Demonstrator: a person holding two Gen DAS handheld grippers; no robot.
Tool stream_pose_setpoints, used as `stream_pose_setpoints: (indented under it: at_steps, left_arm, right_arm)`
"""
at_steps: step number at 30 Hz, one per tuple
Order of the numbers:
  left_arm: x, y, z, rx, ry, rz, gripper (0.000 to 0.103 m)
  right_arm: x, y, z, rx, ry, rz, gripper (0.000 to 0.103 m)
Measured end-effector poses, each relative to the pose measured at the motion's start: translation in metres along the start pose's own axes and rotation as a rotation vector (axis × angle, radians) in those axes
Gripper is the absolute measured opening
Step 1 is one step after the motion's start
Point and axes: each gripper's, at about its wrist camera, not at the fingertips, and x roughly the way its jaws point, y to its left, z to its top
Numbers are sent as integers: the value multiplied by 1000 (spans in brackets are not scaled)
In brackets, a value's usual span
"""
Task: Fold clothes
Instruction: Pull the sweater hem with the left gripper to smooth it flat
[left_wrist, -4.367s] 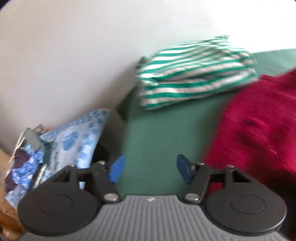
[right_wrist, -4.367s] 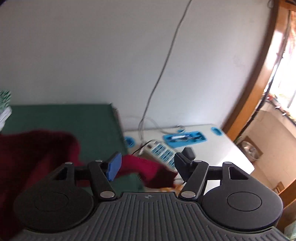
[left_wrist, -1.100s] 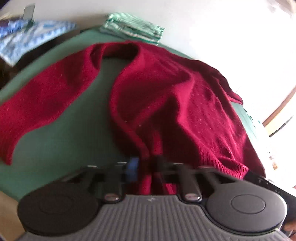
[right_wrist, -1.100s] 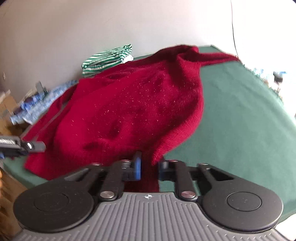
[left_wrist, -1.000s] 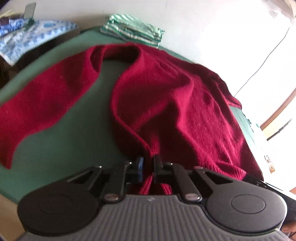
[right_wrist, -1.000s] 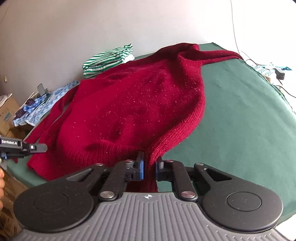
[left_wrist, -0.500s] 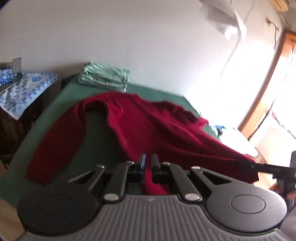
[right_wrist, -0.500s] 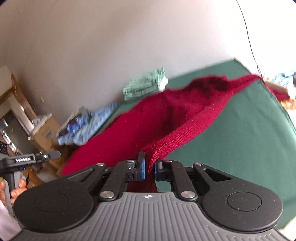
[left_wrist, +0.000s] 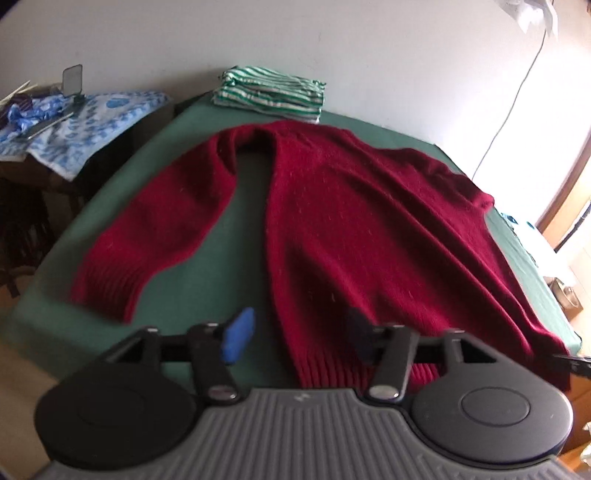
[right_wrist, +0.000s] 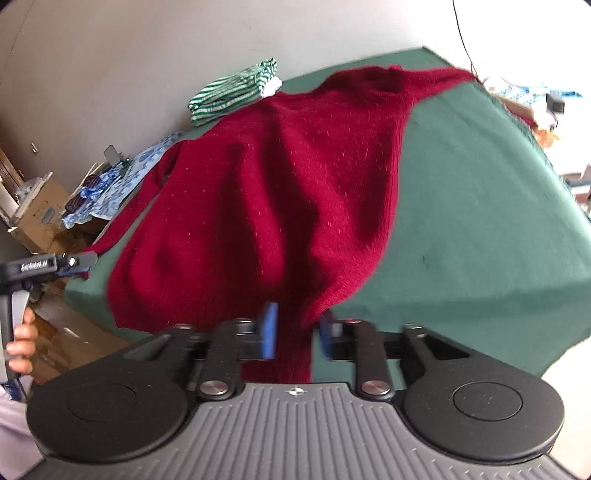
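A dark red knit sweater (left_wrist: 351, 221) lies spread across the green table (left_wrist: 207, 258), one sleeve stretched toward the near left. My left gripper (left_wrist: 299, 334) is open at the near edge, its fingers wide apart on either side of the ribbed hem. In the right wrist view the sweater (right_wrist: 277, 184) drapes over the table's near edge (right_wrist: 480, 221). My right gripper (right_wrist: 297, 328) is open, with a strip of hem still hanging loosely between its fingers. The left gripper (right_wrist: 48, 264) shows at the far left, held by a hand (right_wrist: 22, 347).
A folded green-and-white striped garment (left_wrist: 269, 92) rests at the table's far edge by the wall. A blue patterned cloth (left_wrist: 92, 114) with clutter covers a side stand on the left. A cardboard box (right_wrist: 37, 214) stands beyond it. A cable (left_wrist: 509, 103) runs down the wall.
Both grippers were shut on the sweater's hem and lifting it; now both have opened. The sweater has dropped flat onto the table.
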Motion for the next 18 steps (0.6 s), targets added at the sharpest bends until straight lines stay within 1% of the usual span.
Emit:
stream_pose_setpoints:
  at_steps: [1, 2, 4, 5, 6, 7, 9, 10, 11, 12, 14, 17, 18]
  left_arm:
    - [9, -1, 1, 8, 12, -1, 70]
    - [18, -2, 2, 22, 35, -17, 76]
    - [33, -7, 1, 38, 85, -19, 79]
    - [37, -10, -1, 48, 91, -16, 82]
    - [37, -13, -4, 64, 80, -14, 82]
    - [38, -16, -5, 82, 74, -3, 79]
    - [38, -20, -8, 99, 61, 14, 40]
    - [37, -21, -9, 103, 55, 18, 4]
    - [36, -20, -9, 89, 57, 9, 1]
    - [33, -18, -8, 58, 62, -8, 1]
    - [22, -18, -6, 37, 41, -4, 1]
    - [-17, -19, -1, 15, -20, -17, 1]
    - [-31, -20, 1, 15, -33, -21, 1]
  right_arm:
    - [1, 2, 1, -1, -10, -10, 38]
    - [3, 1, 0, 6, -12, -18, 40]
    - [8, -4, -1, 11, 1, -32, 40]
    - [9, -6, 0, 17, 2, -31, 40]
    - [9, -7, 0, 23, 3, -29, 40]
    - [10, -9, 1, 29, 4, -28, 40]
    - [11, -12, 2, 40, 5, -26, 40]
    - [12, -13, 3, 46, 6, -25, 40]
    - [13, -15, 4, 52, 7, -23, 38]
    - [14, -16, 4, 57, 8, -22, 36]
    - [15, -20, 6, 69, 9, -20, 22]
    - [16, -24, 8, 86, 13, -13, 13]
    - [12, -26, 9, 89, 21, 2, 11]
